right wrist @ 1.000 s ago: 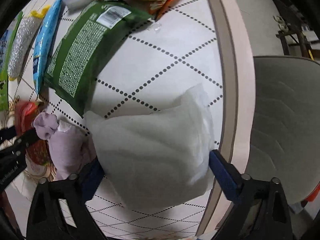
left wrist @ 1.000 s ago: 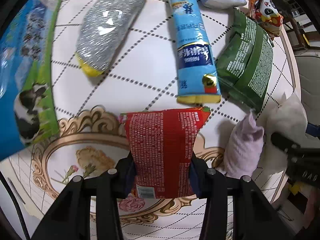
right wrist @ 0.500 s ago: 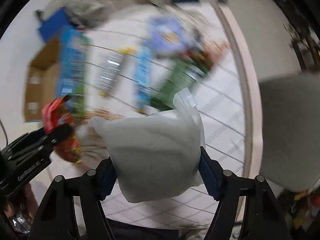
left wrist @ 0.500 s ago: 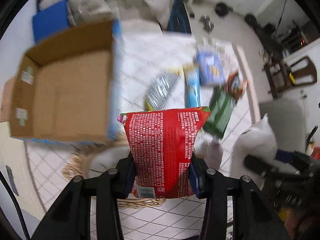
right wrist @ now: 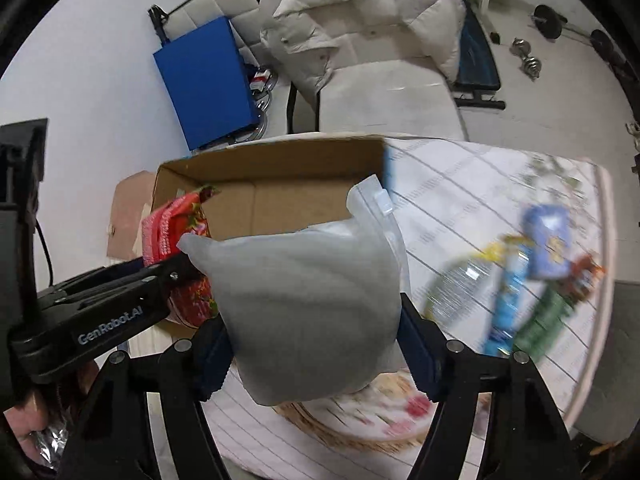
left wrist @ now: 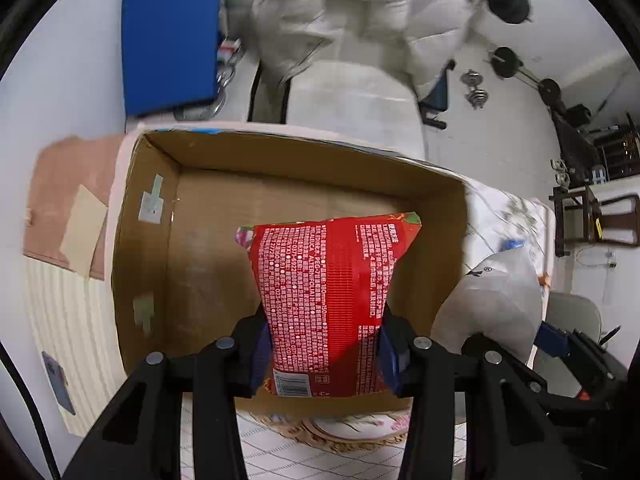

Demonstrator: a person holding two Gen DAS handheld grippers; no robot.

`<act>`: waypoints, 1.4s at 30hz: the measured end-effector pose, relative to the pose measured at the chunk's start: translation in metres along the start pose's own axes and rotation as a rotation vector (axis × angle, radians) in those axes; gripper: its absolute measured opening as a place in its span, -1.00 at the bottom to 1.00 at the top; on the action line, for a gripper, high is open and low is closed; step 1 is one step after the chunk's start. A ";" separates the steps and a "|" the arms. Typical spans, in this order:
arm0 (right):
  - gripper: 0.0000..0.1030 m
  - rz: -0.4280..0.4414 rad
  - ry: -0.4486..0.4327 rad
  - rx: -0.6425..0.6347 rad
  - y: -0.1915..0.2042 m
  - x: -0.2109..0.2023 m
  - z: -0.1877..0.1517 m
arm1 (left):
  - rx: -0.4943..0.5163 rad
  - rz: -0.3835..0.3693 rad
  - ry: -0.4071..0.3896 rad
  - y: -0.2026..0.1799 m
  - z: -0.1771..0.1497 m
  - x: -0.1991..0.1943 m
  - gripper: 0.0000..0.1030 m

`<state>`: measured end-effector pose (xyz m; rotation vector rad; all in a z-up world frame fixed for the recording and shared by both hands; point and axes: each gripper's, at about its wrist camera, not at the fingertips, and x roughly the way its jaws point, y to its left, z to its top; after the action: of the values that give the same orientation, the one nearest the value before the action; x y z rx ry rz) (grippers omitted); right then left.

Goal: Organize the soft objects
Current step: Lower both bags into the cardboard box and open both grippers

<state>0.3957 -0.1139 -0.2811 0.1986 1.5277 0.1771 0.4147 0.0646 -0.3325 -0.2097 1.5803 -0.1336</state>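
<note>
My left gripper (left wrist: 324, 346) is shut on a red soft packet (left wrist: 332, 300) and holds it upright over the open cardboard box (left wrist: 152, 240), whose inside shows bare brown bottom. My right gripper (right wrist: 314, 350) is shut on a white translucent soft bag (right wrist: 308, 304), held above the table just right of the box (right wrist: 280, 196). The left gripper and red packet (right wrist: 176, 224) show at the left of the right wrist view. The white bag (left wrist: 492, 300) shows at the right of the left wrist view.
Several packets lie blurred on the patterned table at the right: a blue pouch (right wrist: 548, 240), a blue tube (right wrist: 506, 304), a silver pack (right wrist: 456, 292), a green bag (right wrist: 540, 328). A white sofa with a duvet (left wrist: 360, 24) and a blue board (left wrist: 172, 36) stand behind.
Both grippers have lifted off the table with their loads and swung left to the cardboard box. The red packet now hangs over the box opening; the white bag follows beside it.
</note>
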 end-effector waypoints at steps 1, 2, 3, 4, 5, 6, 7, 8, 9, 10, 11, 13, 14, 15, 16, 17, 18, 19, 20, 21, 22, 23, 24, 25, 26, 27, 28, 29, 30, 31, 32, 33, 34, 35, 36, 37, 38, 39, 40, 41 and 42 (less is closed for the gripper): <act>0.45 0.000 0.017 0.014 0.011 0.018 0.016 | -0.008 -0.007 0.022 0.010 0.009 0.011 -0.19; 0.45 0.002 0.037 0.022 0.019 0.037 0.028 | -0.014 -0.019 0.048 0.021 0.020 0.024 -0.19; 0.45 -0.006 0.053 0.027 0.026 0.051 0.039 | -0.019 -0.024 0.065 0.029 0.028 0.033 -0.19; 0.45 -0.016 0.064 0.031 0.029 0.066 0.047 | -0.017 -0.035 0.087 0.036 0.035 0.045 -0.19; 0.45 -0.021 0.077 0.034 0.034 0.082 0.055 | -0.018 -0.047 0.110 0.040 0.041 0.054 -0.19; 0.45 -0.028 0.091 0.041 0.035 0.100 0.063 | -0.015 -0.058 0.137 0.046 0.049 0.067 -0.19; 0.45 -0.031 0.101 0.045 0.036 0.110 0.067 | -0.013 -0.069 0.156 0.049 0.054 0.076 -0.19; 0.45 -0.034 0.110 0.048 0.037 0.120 0.071 | -0.014 -0.074 0.172 0.053 0.058 0.083 -0.19; 0.45 -0.041 0.119 0.053 0.037 0.132 0.076 | -0.015 -0.075 0.187 0.056 0.062 0.091 -0.19; 0.45 -0.049 0.126 0.054 0.037 0.144 0.080 | -0.015 -0.075 0.197 0.058 0.065 0.097 -0.19; 0.46 -0.057 0.135 0.056 0.040 0.154 0.084 | -0.017 -0.081 0.204 0.060 0.069 0.102 -0.19; 0.46 -0.068 0.146 0.052 0.043 0.167 0.087 | -0.018 -0.088 0.217 0.064 0.075 0.109 -0.19; 0.46 -0.074 0.150 0.048 0.043 0.173 0.088 | -0.014 -0.084 0.220 0.064 0.076 0.111 -0.19; 0.46 -0.084 0.156 0.042 0.044 0.180 0.090 | -0.006 -0.077 0.224 0.064 0.077 0.113 -0.18; 0.47 -0.091 0.159 0.038 0.045 0.183 0.090 | -0.003 -0.086 0.238 0.065 0.077 0.113 -0.17; 0.48 -0.095 0.163 0.036 0.046 0.185 0.089 | 0.003 -0.083 0.244 0.064 0.077 0.113 -0.17; 0.49 -0.099 0.171 0.033 0.046 0.190 0.089 | 0.006 -0.080 0.247 0.065 0.077 0.114 -0.17; 0.54 -0.097 0.179 0.034 0.047 0.191 0.088 | 0.007 -0.075 0.249 0.067 0.076 0.114 -0.16; 0.59 -0.092 0.191 0.034 0.047 0.194 0.087 | 0.006 -0.074 0.253 0.069 0.075 0.114 -0.09; 0.61 -0.095 0.199 0.033 0.048 0.197 0.086 | 0.002 -0.080 0.259 0.069 0.073 0.112 -0.01; 0.67 -0.099 0.201 0.030 0.048 0.198 0.084 | 0.001 -0.084 0.256 0.070 0.072 0.109 0.29; 0.80 -0.102 0.198 0.027 0.049 0.196 0.083 | 0.004 -0.082 0.245 0.072 0.072 0.106 0.64; 0.88 -0.105 0.191 0.023 0.051 0.193 0.081 | 0.005 -0.077 0.232 0.075 0.075 0.107 0.74; 1.00 -0.115 0.184 0.011 0.053 0.190 0.080 | 0.004 -0.076 0.220 0.075 0.075 0.103 0.77; 1.00 -0.133 0.175 -0.006 0.056 0.186 0.077 | 0.003 -0.078 0.212 0.076 0.074 0.098 0.78; 1.00 -0.142 0.172 -0.015 0.058 0.181 0.076 | 0.004 -0.072 0.195 0.077 0.075 0.093 0.81; 1.00 -0.156 0.166 -0.027 0.060 0.176 0.074 | 0.009 -0.055 0.174 0.078 0.074 0.087 0.91; 1.00 -0.170 0.156 -0.033 0.062 0.172 0.071 | 0.019 -0.033 0.146 0.077 0.071 0.077 0.93; 1.00 -0.190 0.141 -0.044 0.063 0.165 0.067 | 0.024 -0.017 0.126 0.078 0.068 0.071 0.93; 1.00 -0.207 0.128 -0.050 0.064 0.161 0.064 | 0.029 0.002 0.102 0.077 0.064 0.063 0.94; 1.00 -0.221 0.115 -0.050 0.065 0.157 0.060 | 0.033 0.016 0.082 0.077 0.059 0.055 0.94; 1.00 -0.221 0.100 -0.041 0.064 0.151 0.053 | 0.032 0.028 0.058 0.077 0.054 0.048 0.94; 1.00 -0.214 0.093 -0.031 0.063 0.147 0.047 | 0.032 0.040 0.035 0.077 0.047 0.040 0.94; 1.00 -0.209 0.088 -0.023 0.062 0.143 0.042 | 0.034 0.048 0.019 0.076 0.040 0.033 0.95; 1.00 -0.202 0.082 -0.019 0.062 0.139 0.035 | 0.035 0.059 0.002 0.075 0.033 0.027 0.95; 1.00 -0.196 0.077 -0.018 0.063 0.135 0.027 | 0.039 0.067 -0.010 0.075 0.029 0.024 0.95; 1.00 -0.189 0.070 -0.017 0.063 0.131 0.020 | 0.043 0.072 -0.021 0.073 0.023 0.019 0.95; 1.00 -0.183 0.064 -0.017 0.064 0.128 0.015 | 0.046 0.078 -0.034 0.071 0.017 0.013 0.95; 1.00 -0.172 0.055 -0.018 0.065 0.123 0.009 | 0.047 0.085 -0.048 0.069 0.011 0.007 0.95; 1.00 -0.165 0.047 -0.018 0.065 0.120 0.003 | 0.050 0.092 -0.069 0.065 0.003 -0.001 0.95; 1.00 -0.157 0.033 -0.018 0.065 0.114 -0.002 | 0.052 0.098 -0.084 0.061 0.000 -0.006 0.95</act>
<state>0.3981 -0.0240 -0.3763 0.0609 1.5667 0.0692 0.4116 0.1251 -0.3398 -0.0956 1.4990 -0.0878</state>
